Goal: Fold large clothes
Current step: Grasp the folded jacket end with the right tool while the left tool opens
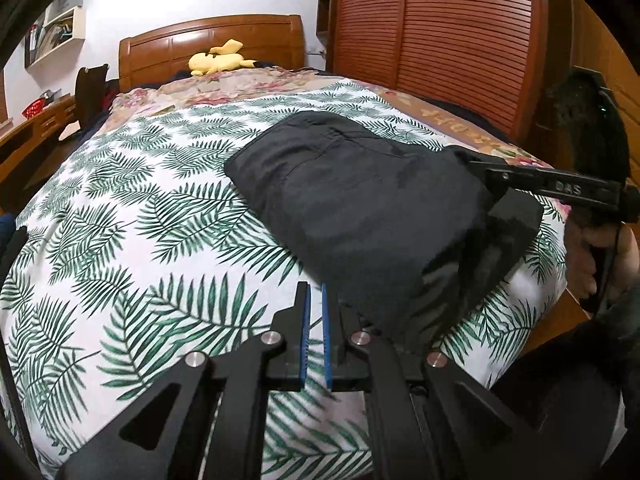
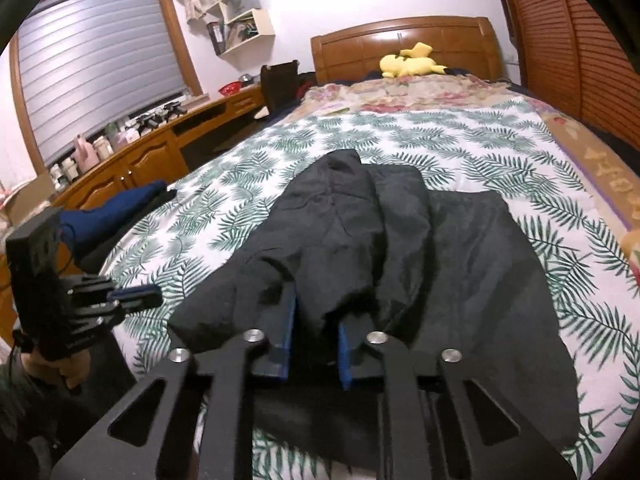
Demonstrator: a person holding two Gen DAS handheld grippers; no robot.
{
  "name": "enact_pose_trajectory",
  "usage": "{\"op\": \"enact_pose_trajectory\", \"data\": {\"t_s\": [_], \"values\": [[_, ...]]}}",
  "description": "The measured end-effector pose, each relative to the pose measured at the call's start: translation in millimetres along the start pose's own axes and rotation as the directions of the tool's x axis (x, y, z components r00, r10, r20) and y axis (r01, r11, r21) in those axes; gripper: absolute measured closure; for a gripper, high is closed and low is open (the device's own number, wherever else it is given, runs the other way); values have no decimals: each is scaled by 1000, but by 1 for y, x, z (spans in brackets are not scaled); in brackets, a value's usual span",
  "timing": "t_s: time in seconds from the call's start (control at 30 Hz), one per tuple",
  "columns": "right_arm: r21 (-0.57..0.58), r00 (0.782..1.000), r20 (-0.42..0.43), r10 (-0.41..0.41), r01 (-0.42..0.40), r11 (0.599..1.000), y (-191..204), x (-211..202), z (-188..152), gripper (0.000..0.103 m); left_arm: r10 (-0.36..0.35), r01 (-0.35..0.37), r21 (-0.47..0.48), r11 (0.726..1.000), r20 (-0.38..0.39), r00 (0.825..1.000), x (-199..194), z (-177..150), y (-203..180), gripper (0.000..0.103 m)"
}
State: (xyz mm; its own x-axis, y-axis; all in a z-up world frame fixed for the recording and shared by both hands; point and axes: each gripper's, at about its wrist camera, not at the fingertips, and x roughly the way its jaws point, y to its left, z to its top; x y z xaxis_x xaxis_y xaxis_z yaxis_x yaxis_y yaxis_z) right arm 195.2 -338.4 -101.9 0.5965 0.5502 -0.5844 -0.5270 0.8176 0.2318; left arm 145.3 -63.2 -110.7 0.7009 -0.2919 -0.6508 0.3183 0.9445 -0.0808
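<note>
My right hand-held gripper [image 2: 314,332] has a bunched fold of the black garment [image 2: 400,248] between its blue pads [image 2: 286,334], which stand a little apart with cloth filling the gap, so I judge it clamped on the fabric at the garment's near edge. In the left wrist view the same gripper [image 1: 476,168] reaches in from the right side of the bed [image 1: 120,200] with its tip buried in a lifted corner of the cloth.

My left hand-held gripper [image 1: 316,308] hovers over the leaf-print cover just short of the garment's near left corner. Its pads [image 1: 306,320] are close together with a thin slit between them and nothing in it; the jaws look nearly closed and empty.

The garment [image 1: 360,200] lies on the right half of the bed near the foot edge, its long axis running from the foot edge toward the headboard [image 2: 404,46]. It is already partly doubled, with a raised ridge of cloth along its left side. From my left gripper it lies ahead and to the right, almost touching; that hand is the nearer one to the free near corner.

I judge the next move to be a lift and carry of the held edge away from me toward the headboard end. Nothing stands in that path: the yellow plush toy [image 2: 412,62] sits well apart by the headboard, and a dark blue cloth [image 2: 116,210] lies at the left edge of the bed.
</note>
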Motion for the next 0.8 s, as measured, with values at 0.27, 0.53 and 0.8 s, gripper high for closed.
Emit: {"op": "enact_pose_trajectory", "data": {"t_s": [0.27,0.53,0.8], "values": [[-37,999,45,4,-2,999,26,-5,23,98,16,-15,-24,1000,9,1000,-19,-12,14,101],[-122,993,119,-12,27,992,63,-24,61,100,-5,6,-25,1000,39,999,-33,-10,20,93],[-145,975,205,-87,118,982,60,-59,78,101,-21,23,-29,999,71,997,-38,2,19,82]]}}
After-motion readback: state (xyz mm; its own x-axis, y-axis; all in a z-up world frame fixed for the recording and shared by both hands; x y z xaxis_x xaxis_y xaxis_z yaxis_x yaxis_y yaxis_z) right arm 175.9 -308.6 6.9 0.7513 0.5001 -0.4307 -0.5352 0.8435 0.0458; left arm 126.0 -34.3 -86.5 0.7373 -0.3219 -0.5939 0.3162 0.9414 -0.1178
